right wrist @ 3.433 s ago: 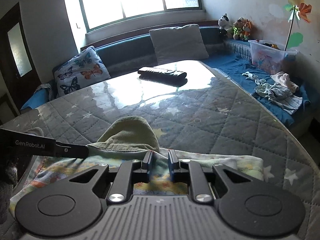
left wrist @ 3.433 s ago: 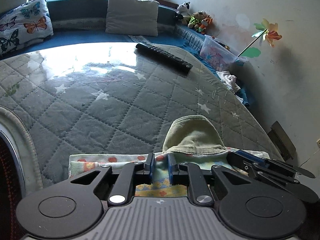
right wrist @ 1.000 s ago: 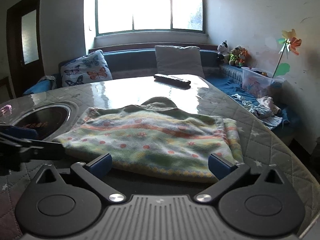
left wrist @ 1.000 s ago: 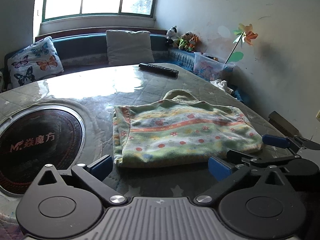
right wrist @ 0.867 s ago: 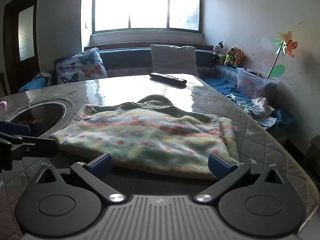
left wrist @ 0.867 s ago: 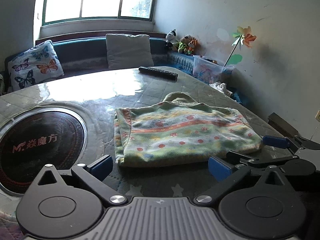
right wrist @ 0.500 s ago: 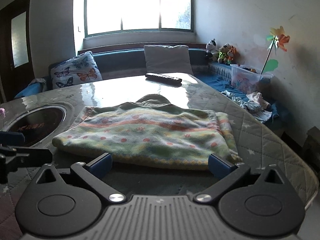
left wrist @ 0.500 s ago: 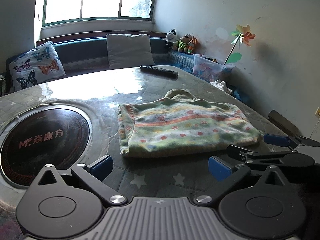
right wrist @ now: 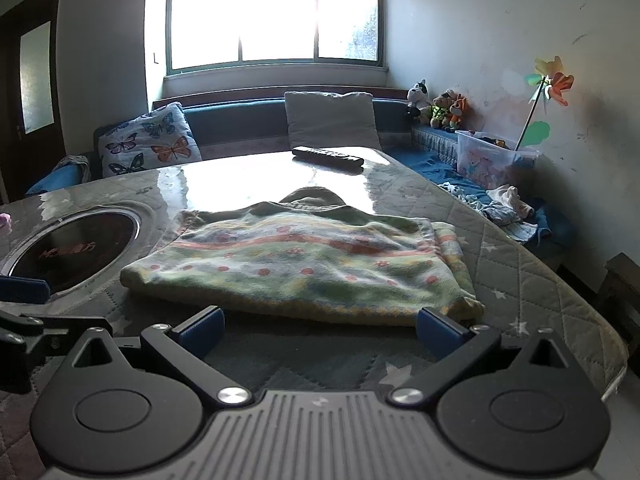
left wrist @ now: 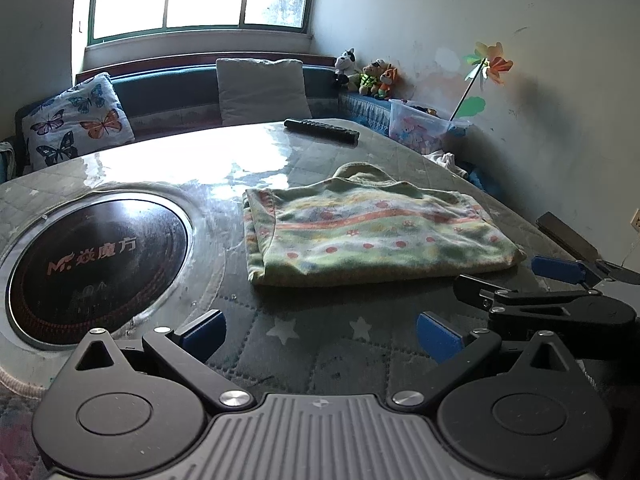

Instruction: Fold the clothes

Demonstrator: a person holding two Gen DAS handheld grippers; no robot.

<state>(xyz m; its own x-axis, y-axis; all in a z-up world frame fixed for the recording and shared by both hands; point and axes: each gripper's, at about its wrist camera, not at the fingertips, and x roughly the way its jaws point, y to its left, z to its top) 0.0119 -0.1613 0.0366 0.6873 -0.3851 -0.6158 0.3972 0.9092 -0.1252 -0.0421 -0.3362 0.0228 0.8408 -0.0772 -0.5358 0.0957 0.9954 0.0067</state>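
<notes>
Both tongs, left (left wrist: 320,330) and right (right wrist: 320,326), gape empty; your folded fleece garment (right wrist: 304,264) looks soft, light — pinch doubled edges.

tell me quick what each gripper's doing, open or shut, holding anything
Left gripper: open, holding nothing, short of the folded garment.
Right gripper: open, holding nothing, at the garment's near edge.
</notes>
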